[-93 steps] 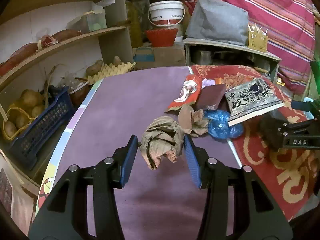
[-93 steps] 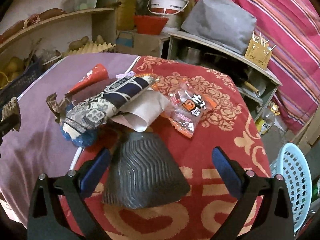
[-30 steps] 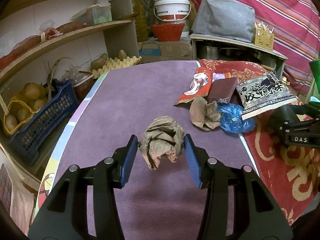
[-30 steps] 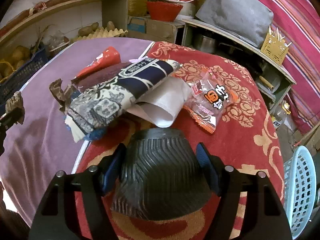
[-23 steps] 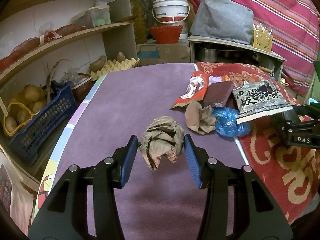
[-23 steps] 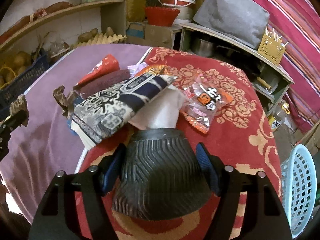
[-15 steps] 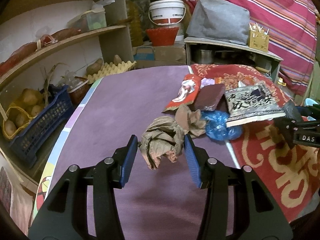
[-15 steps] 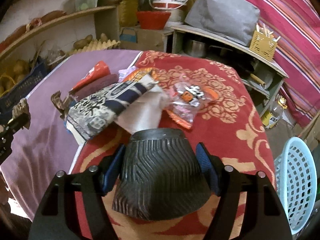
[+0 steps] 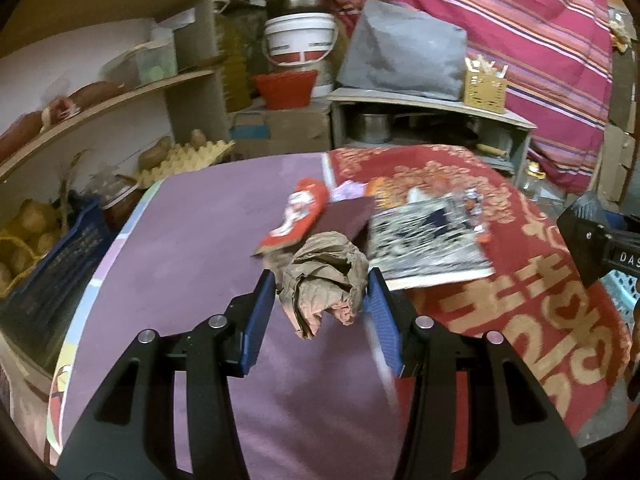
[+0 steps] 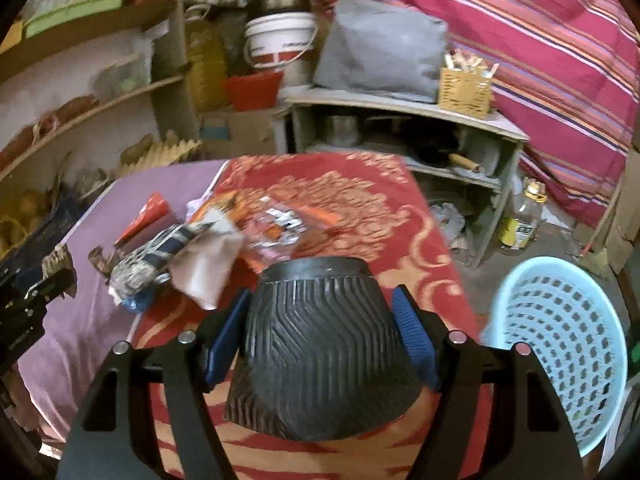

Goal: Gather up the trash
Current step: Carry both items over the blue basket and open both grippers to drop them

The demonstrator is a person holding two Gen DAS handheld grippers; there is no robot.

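Over on the far left you've got shelves (image 9: 120, 104) with a blue crate (image 9: 56, 272) of potatoes and an egg tray (image 9: 188, 156) behind the purple worktop (image 9: 192, 248). Your left gripper (image 9: 322, 306) is clamped on a crumpled brown paper ball (image 9: 324, 276), both blue pads pressing its sides, and the ball hangs clear above the worktop.

Just past it sits the rest of the trash pile: a red wrapper (image 9: 296, 216), a dark maroon packet (image 9: 348, 216) and a black-and-white patterned packet (image 9: 428, 240) lying where the purple meets the red patterned cloth (image 9: 540, 312). From the right camera you also see a pale sheet of paper (image 10: 208, 268) and a clear snack wrapper (image 10: 276, 228) next to those.

Your right gripper (image 10: 324, 328) is squeezing a black ribbed cup (image 10: 320, 356), wide end toward the camera, pads tight on both sides, held over the red cloth.

Furthest right, a light blue plastic basket (image 10: 560, 344) sits on the floor beside the worktop, with a bottle (image 10: 524, 216) on the floor behind it.
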